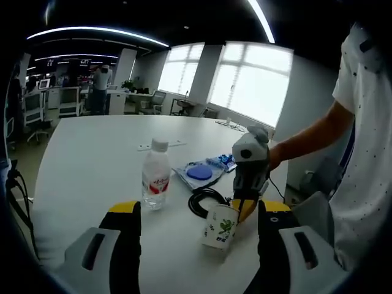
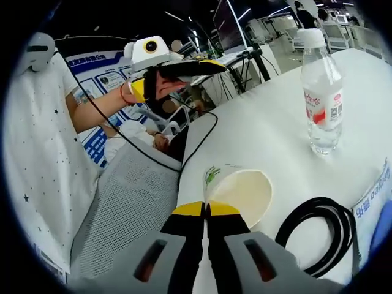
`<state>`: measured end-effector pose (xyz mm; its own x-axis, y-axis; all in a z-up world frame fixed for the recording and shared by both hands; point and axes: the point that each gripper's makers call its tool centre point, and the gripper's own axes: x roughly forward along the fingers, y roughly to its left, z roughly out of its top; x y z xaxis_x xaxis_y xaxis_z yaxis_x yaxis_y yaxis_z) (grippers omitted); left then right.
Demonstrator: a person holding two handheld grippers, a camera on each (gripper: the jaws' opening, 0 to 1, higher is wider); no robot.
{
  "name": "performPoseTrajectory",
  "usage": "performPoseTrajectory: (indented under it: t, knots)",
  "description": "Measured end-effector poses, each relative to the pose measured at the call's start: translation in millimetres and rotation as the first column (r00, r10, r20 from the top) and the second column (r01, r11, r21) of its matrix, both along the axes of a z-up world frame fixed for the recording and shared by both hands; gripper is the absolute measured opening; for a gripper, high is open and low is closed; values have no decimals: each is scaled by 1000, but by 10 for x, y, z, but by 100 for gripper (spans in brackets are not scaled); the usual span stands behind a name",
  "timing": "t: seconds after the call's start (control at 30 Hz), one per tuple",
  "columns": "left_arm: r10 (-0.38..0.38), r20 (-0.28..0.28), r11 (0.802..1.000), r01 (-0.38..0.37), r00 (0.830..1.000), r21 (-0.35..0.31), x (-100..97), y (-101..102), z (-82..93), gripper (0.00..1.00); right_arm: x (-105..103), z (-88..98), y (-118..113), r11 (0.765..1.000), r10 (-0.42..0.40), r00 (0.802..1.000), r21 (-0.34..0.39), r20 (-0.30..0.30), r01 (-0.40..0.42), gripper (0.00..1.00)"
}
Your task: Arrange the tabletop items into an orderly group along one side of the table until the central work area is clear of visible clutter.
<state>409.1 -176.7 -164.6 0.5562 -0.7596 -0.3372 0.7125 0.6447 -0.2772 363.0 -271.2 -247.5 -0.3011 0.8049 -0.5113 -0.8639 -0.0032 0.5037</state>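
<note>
From the left gripper view I count four things on the round white table (image 1: 92, 159): one clear plastic water bottle with a white cap and red label (image 1: 155, 175), one white paper cup printed with green leaves (image 1: 221, 227), one coiled black cable (image 1: 202, 199), and one clear plastic pouch holding a round blue disc (image 1: 202, 171). The bottle stands upright. The cup sits just in front of the cable coil, and the pouch lies beyond the coil, toward the windows. My left gripper (image 1: 199, 229) has its yellow-tipped jaws wide apart, touching nothing, with the cup standing between and beyond them. My right gripper (image 1: 248, 184) comes in from the right there, and its tips meet the cup's rim.

The right gripper view gives me what that one cannot: the cup (image 2: 236, 193) leans over with its open mouth toward the camera, and the right gripper (image 2: 206, 209) has its two jaws pressed together on the near rim, pinching the paper wall. The same bottle (image 2: 322, 86) stands well beyond, the cable (image 2: 318, 236) loops just right of the cup, and a corner of the pouch (image 2: 375, 208) shows at the edge. Here I also see the left gripper (image 2: 184, 68) held in the air off the table's edge, a grey mesh chair back (image 2: 131, 208), and a person's white dotted shirt (image 2: 37, 153).
</note>
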Motion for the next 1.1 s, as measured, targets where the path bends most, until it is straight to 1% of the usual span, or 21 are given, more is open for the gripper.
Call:
performPoseTrajectory:
  t: [0.1,0.23,0.3,0.33,0.4,0.5,0.53,0.63,0.67,0.7,0.77,0.87,0.9,0.93,0.97,1.0,1.07,1.1]
  knots:
    - [-2,4,1000,2,1000,-1,-6,-9,7,80,89,82,-42,1000,2,999,-12,49,-1,0]
    - [2,10,1000,-1,1000,-6,-10,-7,20,80,274,168,-126,999,16,991,-48,134,-10,0]
    - [4,13,1000,-4,1000,-9,-10,-4,28,80,345,232,-149,998,24,987,-61,157,-15,0]
    - [4,14,1000,-4,1000,-8,-12,-3,28,80,396,255,-173,996,39,982,-82,185,-24,0]
    - [5,16,1000,-5,1000,-10,-13,1,34,80,456,286,-196,994,60,974,-102,221,-38,0]
    - [8,20,1000,-7,1000,-11,-16,0,40,79,554,329,-236,989,88,962,-138,257,-53,0]
    - [8,20,1000,-8,1000,-11,-16,0,42,79,610,344,-251,986,99,954,-155,284,-56,0]
    - [11,25,1000,-11,1000,-19,-12,-5,57,79,679,378,-266,980,122,946,-186,302,-67,0]
    - [11,26,1000,-11,1000,-21,-12,-8,62,79,701,386,-269,978,134,940,-195,314,-75,0]
    - [11,28,1000,-11,1000,-22,-12,-12,67,79,745,386,-284,973,156,929,-217,336,-85,0]
    - [12,29,1000,-11,1000,-22,-14,-17,71,79,810,388,-298,964,185,915,-247,359,-98,0]
    - [12,31,1000,-12,999,-26,-20,-25,74,79,883,395,-290,957,204,906,-270,371,-105,0]
    - [12,31,1000,-12,999,-26,-21,-26,73,79,933,385,-304,950,222,895,-292,386,-110,0]
    - [13,30,1000,-12,999,-26,-21,-25,69,79,992,362,-328,937,256,876,-327,408,-121,0]
    - [13,30,1000,-13,999,-26,-22,-25,65,79,1016,346,-340,929,275,868,-345,413,-131,0]
    - [13,30,1000,-12,999,-25,-25,-25,63,79,1030,338,-328,928,278,868,-348,412,-132,0]
    - [15,29,1000,-14,999,-28,-28,-24,59,79,1080,312,-326,918,301,857,-370,417,-142,0]
    - [15,29,999,-14,999,-29,-30,-25,60,79,1112,294,-346,908,324,844,-391,428,-150,0]
